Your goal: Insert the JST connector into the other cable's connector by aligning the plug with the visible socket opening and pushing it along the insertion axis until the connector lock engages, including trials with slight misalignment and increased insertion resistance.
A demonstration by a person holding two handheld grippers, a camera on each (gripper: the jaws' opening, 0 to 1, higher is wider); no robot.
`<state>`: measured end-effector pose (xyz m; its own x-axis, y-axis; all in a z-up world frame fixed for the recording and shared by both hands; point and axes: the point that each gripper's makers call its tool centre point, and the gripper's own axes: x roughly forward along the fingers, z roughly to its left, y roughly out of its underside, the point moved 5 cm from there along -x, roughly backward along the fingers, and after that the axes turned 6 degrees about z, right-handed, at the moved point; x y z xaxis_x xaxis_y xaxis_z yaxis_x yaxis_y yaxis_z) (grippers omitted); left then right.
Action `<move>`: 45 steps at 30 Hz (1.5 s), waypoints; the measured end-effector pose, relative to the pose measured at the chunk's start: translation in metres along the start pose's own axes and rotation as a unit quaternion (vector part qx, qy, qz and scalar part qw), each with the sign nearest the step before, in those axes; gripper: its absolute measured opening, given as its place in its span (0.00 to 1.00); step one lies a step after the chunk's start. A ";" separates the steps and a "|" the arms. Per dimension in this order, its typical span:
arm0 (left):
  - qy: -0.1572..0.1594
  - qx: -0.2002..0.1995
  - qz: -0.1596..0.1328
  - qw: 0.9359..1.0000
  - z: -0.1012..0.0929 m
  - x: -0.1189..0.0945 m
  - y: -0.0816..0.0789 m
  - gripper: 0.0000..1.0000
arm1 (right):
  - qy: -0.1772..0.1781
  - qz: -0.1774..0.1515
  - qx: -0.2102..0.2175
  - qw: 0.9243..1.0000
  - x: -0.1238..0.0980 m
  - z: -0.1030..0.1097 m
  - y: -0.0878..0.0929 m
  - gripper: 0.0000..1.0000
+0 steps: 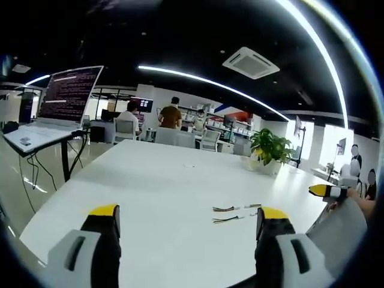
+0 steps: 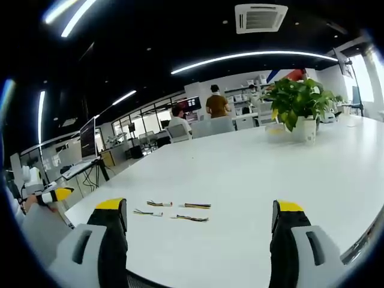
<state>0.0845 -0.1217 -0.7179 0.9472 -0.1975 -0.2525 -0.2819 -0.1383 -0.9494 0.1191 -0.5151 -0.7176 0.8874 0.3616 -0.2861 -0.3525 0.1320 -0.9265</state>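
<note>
Both grippers (image 1: pixel 187 223) (image 2: pixel 201 219) gaped empty above counter (image 2: pixel 252 174); JST cables (image 2: pixel 180 211) looked light, floppy; grasp by plug housings.

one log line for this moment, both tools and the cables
left tool: open, empty | right tool: open, empty | cables: loose on white table, unplugged | stage: before pickup

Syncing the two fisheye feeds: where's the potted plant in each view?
Left gripper view: potted plant right of centre, at the white table's far edge.
Right gripper view: potted plant upper right, on the same table.
Shared landmark: the short cables lying on the table.
</note>
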 end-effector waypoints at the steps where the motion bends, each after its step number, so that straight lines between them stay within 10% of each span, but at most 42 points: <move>1: -0.001 0.000 0.003 1.000 0.000 0.000 0.000 0.93 | 0.000 0.000 0.000 1.000 0.000 0.000 0.000 1.00; 7: -0.005 0.013 0.061 0.998 0.001 0.004 0.011 0.96 | 0.005 0.007 0.009 1.000 0.000 -0.002 0.002 1.00; 11: -0.003 -0.030 0.020 0.999 0.001 0.003 0.002 0.99 | 0.007 0.013 0.011 1.000 0.000 -0.002 0.003 1.00; 16: 0.021 -0.036 0.103 0.994 0.000 0.005 0.014 0.99 | 0.021 0.066 -0.011 0.998 0.000 -0.005 0.013 0.98; 24: 0.030 0.040 0.055 0.997 -0.006 0.002 -0.016 0.99 | 0.041 0.071 -0.029 0.996 -0.003 -0.008 0.010 0.88; 29: 0.065 -0.008 0.026 0.998 -0.014 0.007 -0.042 0.99 | 0.039 0.053 -0.012 0.998 -0.007 -0.012 0.000 0.87; 45: 0.092 0.068 0.021 0.993 -0.023 0.049 -0.098 0.99 | -0.013 -0.023 -0.014 1.000 0.007 -0.004 -0.083 0.87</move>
<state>0.1551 -0.1399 -0.6325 0.8876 -0.3756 -0.2665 -0.2862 0.0035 -0.9582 0.1558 -0.5271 -0.6434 0.8947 0.3790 -0.2362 -0.3020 0.1239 -0.9452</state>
